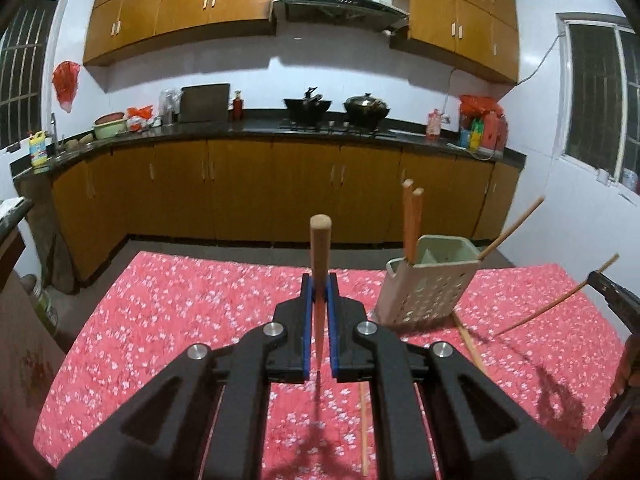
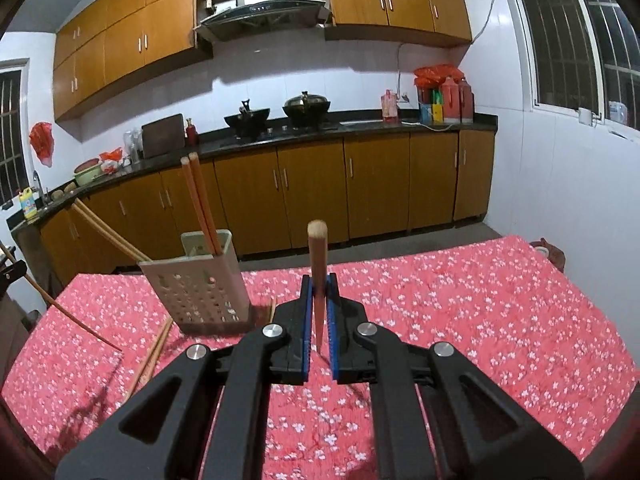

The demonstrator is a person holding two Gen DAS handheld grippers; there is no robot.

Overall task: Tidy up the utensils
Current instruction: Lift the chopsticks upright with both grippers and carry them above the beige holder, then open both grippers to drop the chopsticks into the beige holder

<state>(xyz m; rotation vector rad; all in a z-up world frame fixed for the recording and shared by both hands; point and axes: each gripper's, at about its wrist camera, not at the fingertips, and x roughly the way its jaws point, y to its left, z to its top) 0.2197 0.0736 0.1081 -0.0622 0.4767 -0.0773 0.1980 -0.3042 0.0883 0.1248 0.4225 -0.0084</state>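
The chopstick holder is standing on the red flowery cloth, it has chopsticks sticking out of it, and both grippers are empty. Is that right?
Not quite. The grippers aren't empty: the left gripper is shut on a chopstick, seen in the left wrist view, and the right gripper is shut on another chopstick, seen in the right wrist view. The chopstick holder does stand on the red flowery cloth with chopsticks in it.

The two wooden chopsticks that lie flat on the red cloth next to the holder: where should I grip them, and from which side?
Take the pair of chopsticks near the middle, coming straight down from above and gripping across their length. They lie flat and side by side on the cloth, and their far ends sit close to the holder, so the middle is likely the freest part.
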